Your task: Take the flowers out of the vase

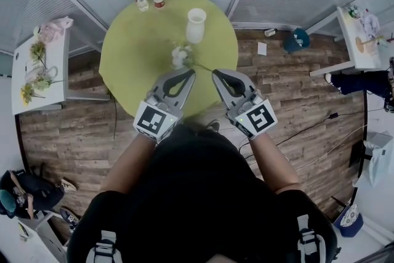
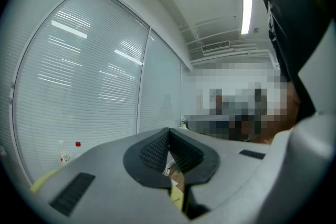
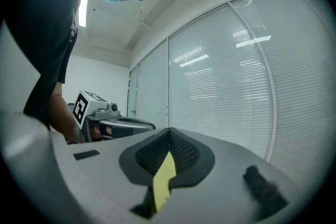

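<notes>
While vase (image 1: 196,25) stands upright, flowers (image 1: 180,56) lie level; stem (image 1: 201,65) points toward right gripper (image 1: 214,72).

Office room — slatted-blind glass walls (image 3: 226,86), wood-plank floor (image 1: 68,132), white desk (image 1: 58,71), ceiling strip light (image 2: 245,13)

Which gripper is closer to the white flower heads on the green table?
Left. The left gripper ends just short of the flower heads; the right gripper is farther, off to their right.

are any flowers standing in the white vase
No, the white vase shows nothing in its mouth, and the flowers lie apart from it on the green table.
</notes>
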### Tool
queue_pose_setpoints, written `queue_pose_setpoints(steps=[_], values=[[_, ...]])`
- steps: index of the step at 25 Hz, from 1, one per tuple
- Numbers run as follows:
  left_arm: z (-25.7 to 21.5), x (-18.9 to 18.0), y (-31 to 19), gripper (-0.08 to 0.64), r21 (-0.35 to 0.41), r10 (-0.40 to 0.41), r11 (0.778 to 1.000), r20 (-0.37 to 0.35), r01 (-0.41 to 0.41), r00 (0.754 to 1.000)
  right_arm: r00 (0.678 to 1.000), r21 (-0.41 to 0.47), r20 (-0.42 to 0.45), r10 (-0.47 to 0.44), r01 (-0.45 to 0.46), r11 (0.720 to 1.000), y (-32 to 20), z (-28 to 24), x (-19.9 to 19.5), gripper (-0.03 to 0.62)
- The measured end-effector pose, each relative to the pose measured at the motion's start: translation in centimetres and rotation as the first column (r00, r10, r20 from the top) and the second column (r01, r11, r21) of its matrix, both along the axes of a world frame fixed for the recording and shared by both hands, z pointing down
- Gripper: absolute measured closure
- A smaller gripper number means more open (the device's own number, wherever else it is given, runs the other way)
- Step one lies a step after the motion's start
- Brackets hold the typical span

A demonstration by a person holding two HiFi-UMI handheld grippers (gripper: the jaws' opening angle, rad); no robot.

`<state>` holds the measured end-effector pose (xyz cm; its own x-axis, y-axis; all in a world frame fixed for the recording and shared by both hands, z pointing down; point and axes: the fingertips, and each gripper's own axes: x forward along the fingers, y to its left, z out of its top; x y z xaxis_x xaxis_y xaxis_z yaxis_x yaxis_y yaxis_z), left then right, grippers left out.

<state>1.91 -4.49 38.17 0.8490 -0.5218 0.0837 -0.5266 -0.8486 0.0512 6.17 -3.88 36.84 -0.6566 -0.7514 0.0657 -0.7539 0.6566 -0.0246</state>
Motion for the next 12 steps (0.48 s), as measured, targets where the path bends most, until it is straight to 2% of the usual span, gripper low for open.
queue_pose_setpoints(steps=[7, 12], values=[[-0.23, -0.16, 0.29, 0.548, 0.004, 0.003, 1.000, -0.002, -0.003, 1.000, 1.000, 0.007, -0.001, -0.003, 0.003, 1.000, 0.44, -0.10, -0.16, 0.574], [0.00, -0.16, 0.11, 0.548, -0.020, -0.003, 1.000, -0.006, 0.003, 1.000, 1.000, -0.012, -0.008, 0.007, -0.007, 1.000, 0.45, 0.21, 0.25, 0.574]])
